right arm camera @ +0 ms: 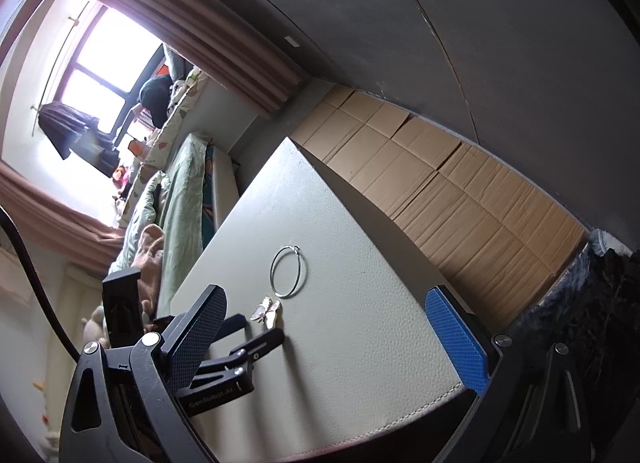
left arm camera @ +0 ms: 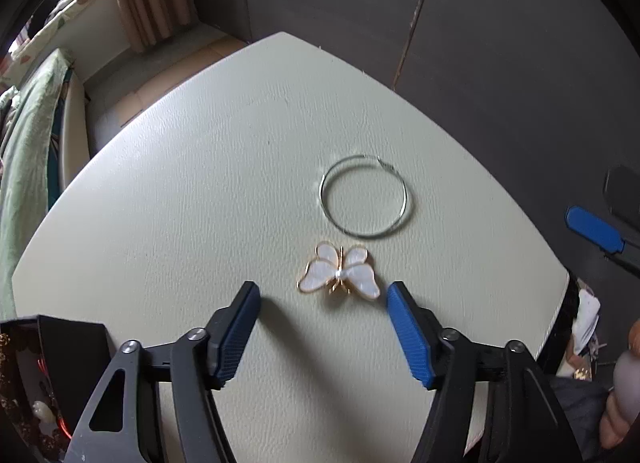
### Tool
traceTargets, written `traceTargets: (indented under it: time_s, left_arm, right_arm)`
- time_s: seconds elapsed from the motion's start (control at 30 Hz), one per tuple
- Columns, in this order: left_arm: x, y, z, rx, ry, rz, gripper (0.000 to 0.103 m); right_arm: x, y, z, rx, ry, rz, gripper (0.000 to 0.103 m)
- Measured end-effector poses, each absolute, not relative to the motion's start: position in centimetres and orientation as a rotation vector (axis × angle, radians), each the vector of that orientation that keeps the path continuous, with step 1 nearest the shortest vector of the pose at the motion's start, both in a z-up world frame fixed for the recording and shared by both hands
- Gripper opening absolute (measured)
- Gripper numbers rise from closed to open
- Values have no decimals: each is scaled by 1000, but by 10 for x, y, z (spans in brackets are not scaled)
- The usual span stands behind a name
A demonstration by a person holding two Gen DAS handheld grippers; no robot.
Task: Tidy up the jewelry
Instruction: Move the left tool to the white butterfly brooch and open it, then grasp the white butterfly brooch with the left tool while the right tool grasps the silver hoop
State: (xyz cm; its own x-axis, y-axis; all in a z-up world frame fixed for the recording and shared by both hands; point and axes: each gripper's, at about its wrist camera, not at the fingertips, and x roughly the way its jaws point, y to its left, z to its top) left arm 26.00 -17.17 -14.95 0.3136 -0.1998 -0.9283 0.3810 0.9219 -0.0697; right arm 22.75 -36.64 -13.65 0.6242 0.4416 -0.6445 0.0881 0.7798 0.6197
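A white butterfly brooch with a gold rim [left arm camera: 339,274] lies on the pale leather table [left arm camera: 200,191]. A thin silver hoop [left arm camera: 363,196] lies just beyond it. My left gripper [left arm camera: 324,295] is open, low over the table, its blue-padded fingers just short of the brooch on either side. In the right wrist view the brooch [right arm camera: 266,311] and the hoop [right arm camera: 289,271] lie ahead, with the left gripper [right arm camera: 256,331] reaching at the brooch. My right gripper [right arm camera: 328,315] is open and empty, held back over the table's near edge; one of its fingers [left arm camera: 594,227] shows at the right of the left wrist view.
A dark open jewelry box [left arm camera: 48,375] stands at the table's left edge; it also shows in the right wrist view [right arm camera: 120,307]. Flattened cardboard [right arm camera: 440,183] lies on the floor beyond the table. A bed with green bedding [right arm camera: 176,191] is to the left.
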Motion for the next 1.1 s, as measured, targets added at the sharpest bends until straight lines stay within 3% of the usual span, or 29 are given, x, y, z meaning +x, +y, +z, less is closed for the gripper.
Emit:
traceTargets:
  time_s: [0.13, 0.53, 0.67, 0.83, 1.1]
  left_arm:
    - [261, -175, -148, 180, 1169, -386, 43]
    - [264, -140, -110, 79, 1095, -334, 43]
    - [257, -123, -94, 43, 1069, -306, 43]
    - [250, -95, -78, -7, 1042, -266, 43]
    - [239, -51, -59, -64, 1013, -205, 43]
  right_arm:
    - [231, -364, -135, 641, 893, 215, 101]
    - [257, -333, -145, 518, 1008, 247, 56]
    - [268, -323, -149, 460, 1050, 243, 54]
    - [280, -302, -150, 352, 1083, 245, 43]
    - [304, -275, -150, 175, 1117, 239, 41]
